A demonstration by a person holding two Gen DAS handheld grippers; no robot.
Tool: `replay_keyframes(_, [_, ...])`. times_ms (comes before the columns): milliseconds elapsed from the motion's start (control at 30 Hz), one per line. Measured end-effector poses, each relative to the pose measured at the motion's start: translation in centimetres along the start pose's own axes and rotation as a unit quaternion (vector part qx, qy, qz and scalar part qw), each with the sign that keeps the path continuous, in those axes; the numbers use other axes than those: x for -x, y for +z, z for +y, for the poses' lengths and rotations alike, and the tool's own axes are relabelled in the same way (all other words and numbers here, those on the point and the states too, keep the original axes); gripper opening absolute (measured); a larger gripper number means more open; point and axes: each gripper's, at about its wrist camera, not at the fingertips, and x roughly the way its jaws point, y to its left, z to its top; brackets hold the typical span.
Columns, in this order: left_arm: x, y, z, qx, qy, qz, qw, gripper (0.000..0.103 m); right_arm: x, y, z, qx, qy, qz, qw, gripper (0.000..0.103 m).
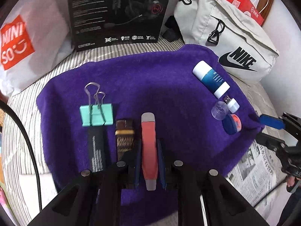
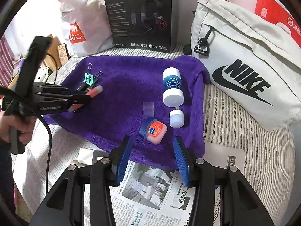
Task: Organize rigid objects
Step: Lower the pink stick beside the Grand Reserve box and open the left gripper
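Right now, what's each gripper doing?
Left gripper: shut on the red pen.
Right gripper: open, empty, near the Vaseline jar.

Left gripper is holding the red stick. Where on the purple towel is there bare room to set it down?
The widest bare patch is mid-towel, between the binder clip and the lotion bottle. The far strip toward the headset box is free too. It is crowded around the Vaseline jar.

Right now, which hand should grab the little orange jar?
Probably the right hand-held gripper: it is open, with the jar just ahead of its fingers. The left hand-held gripper is already shut on the red pen.
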Motion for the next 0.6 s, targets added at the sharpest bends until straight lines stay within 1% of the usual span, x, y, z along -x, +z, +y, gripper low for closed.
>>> replay_keyframes(167, [-1.2, 0.4, 0.0, -0.005, 0.012, 0.007, 0.9999, 0.016, 0.2, -0.2, -0.2, -0.005, 0.004, 0.000, 1.000, 0.046])
replay_keyframes(333, [-1.2, 0.2, 0.2, -0.006, 0.013, 0.004, 0.9999, 0.017, 0.4, -0.7, -0.2, -0.011, 0.007, 0.003, 1.000, 0.046])
replay_keyframes(467, [-1.2, 0.0, -0.3, -0.020, 0.025, 0.007, 0.9995, 0.017, 0.8, -1.1, 0.1, -0.013, 0.008, 0.003, 1.000, 0.046])
replay_keyframes(533, [-1.1, -0.1, -0.5, -0.024, 0.029, 0.010, 0.9992, 0.019, 1.3, -1.3, 0.3, -0.014, 0.010, 0.002, 1.000, 0.046])
replay_keyframes(600, [-1.0, -0.4, -0.7, -0.028, 0.030, 0.013, 0.9991, 0.025, 1.9, -1.6, 0.6, -0.015, 0.011, -0.001, 1.000, 0.046])
